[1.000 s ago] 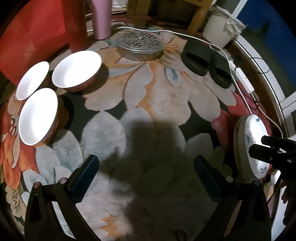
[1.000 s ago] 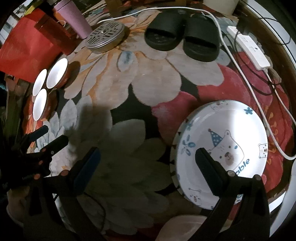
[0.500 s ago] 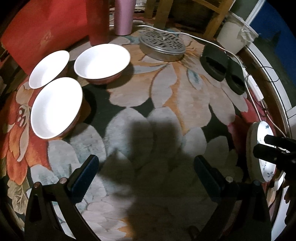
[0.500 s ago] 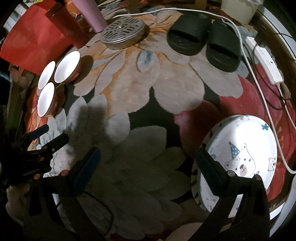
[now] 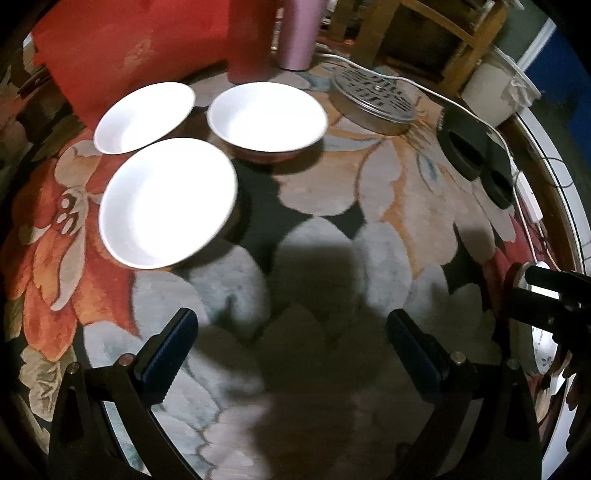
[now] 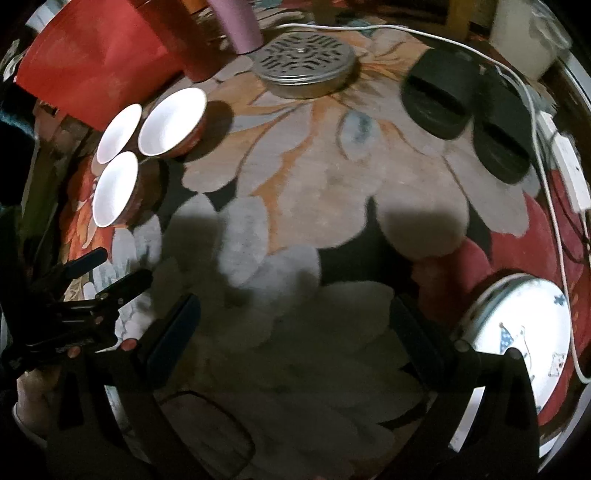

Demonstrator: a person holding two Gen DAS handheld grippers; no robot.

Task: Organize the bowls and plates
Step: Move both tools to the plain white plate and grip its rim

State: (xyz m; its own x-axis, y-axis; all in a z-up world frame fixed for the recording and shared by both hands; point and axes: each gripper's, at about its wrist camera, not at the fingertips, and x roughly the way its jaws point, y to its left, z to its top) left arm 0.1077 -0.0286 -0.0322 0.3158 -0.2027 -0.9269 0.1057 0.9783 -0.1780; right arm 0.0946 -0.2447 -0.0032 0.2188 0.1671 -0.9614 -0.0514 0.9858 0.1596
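Note:
Three white bowls with red-brown outsides stand together on the flowered rug: a near one (image 5: 168, 201), a far right one (image 5: 266, 114) and a far left one (image 5: 144, 116). They also show in the right wrist view (image 6: 115, 188). A stack of white plates printed with a bear (image 6: 524, 339) lies at the right, its edge visible in the left wrist view (image 5: 535, 332). My left gripper (image 5: 291, 350) is open and empty, short of the near bowl. My right gripper (image 6: 295, 332) is open and empty, left of the plates.
A round metal perforated lid (image 6: 304, 64), black slippers (image 6: 465, 110), a white cable (image 6: 532, 110) with power strip (image 6: 569, 166), a pink cup (image 5: 299, 33), a red cup (image 5: 251, 40), a red bag (image 5: 122, 48) and a white bin (image 5: 495, 92) ring the rug.
My left gripper has moved forward and left toward the bowls, which now look larger. My right gripper has drawn back and left, so the plates have slid to the lower right.

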